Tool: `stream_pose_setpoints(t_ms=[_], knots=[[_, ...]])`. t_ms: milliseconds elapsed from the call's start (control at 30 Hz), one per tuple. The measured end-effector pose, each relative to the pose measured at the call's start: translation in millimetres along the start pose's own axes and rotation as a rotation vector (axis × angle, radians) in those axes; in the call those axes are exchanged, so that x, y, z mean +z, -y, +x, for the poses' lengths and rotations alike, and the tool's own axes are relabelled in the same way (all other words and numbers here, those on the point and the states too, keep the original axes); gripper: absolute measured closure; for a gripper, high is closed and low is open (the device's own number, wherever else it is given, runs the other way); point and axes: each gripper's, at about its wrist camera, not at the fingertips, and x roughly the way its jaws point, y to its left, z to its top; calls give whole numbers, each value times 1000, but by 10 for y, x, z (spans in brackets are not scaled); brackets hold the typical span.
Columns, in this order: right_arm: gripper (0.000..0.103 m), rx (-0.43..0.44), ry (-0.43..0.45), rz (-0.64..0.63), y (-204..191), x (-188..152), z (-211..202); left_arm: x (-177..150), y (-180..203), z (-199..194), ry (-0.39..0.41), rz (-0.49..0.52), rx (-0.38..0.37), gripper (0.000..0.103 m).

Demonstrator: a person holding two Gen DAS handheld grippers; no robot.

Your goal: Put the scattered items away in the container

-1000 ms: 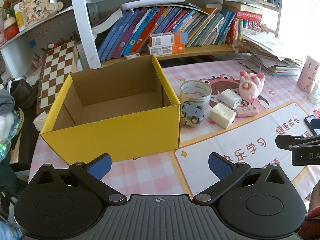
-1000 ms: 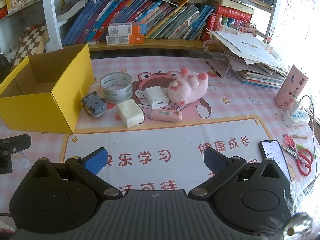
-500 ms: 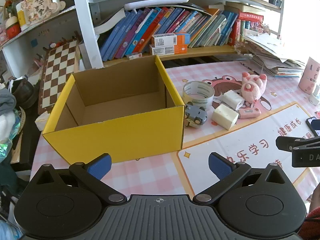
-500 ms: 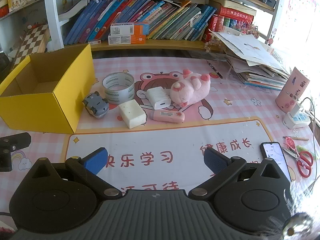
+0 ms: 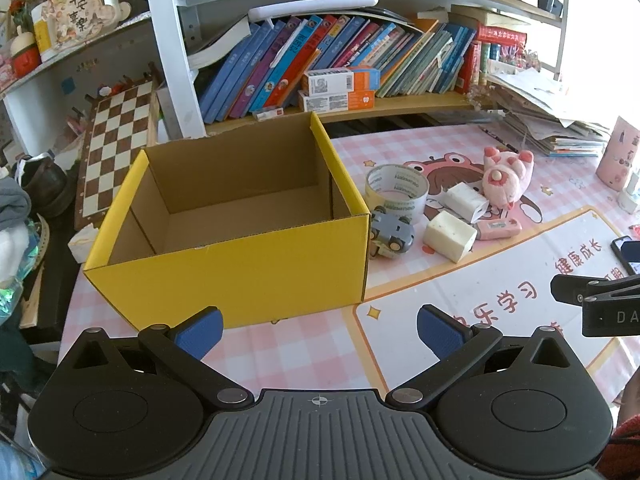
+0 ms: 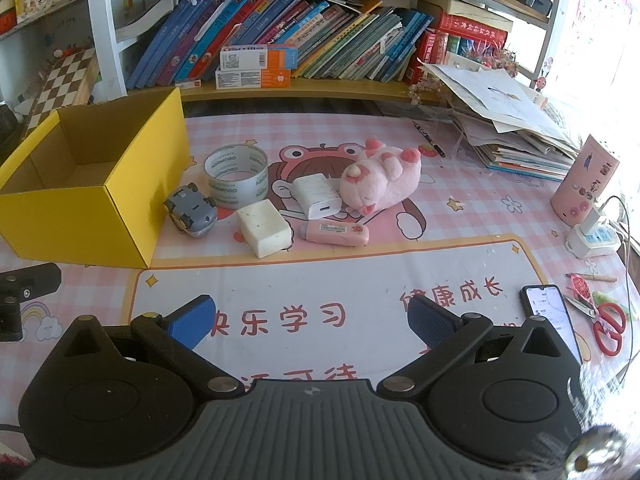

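The left gripper (image 5: pixel 318 326) is hovering low over the desk mat's near edge, jaws spread wide and empty, pointing at the yellow box (image 5: pixel 240 268), which is sitting open toward the mat's left edge. The right gripper (image 6: pixel 310 316) is hovering likewise, spread and empty, facing the scattered items mid-mat: toy car (image 6: pixel 191 211) just beside the box, tape roll (image 6: pixel 236 174), white block (image 6: pixel 264 228), charger (image 6: pixel 317 195), pink case (image 6: pixel 336 233) and plush pig (image 6: pixel 380 182).

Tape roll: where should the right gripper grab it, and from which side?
Probably from above, pinching the near wall of the tape roll: one finger in the open core, one outside. It lies flat, hole up, and the right gripper is open. The toy car crowds its left.
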Motion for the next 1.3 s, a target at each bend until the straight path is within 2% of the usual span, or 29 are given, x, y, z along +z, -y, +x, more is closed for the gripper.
stream_pose_setpoints(t_ms=[1300], knots=[[0, 4, -31, -20, -82, 132, 185, 124, -89, 154, -12, -4, -10, 0]])
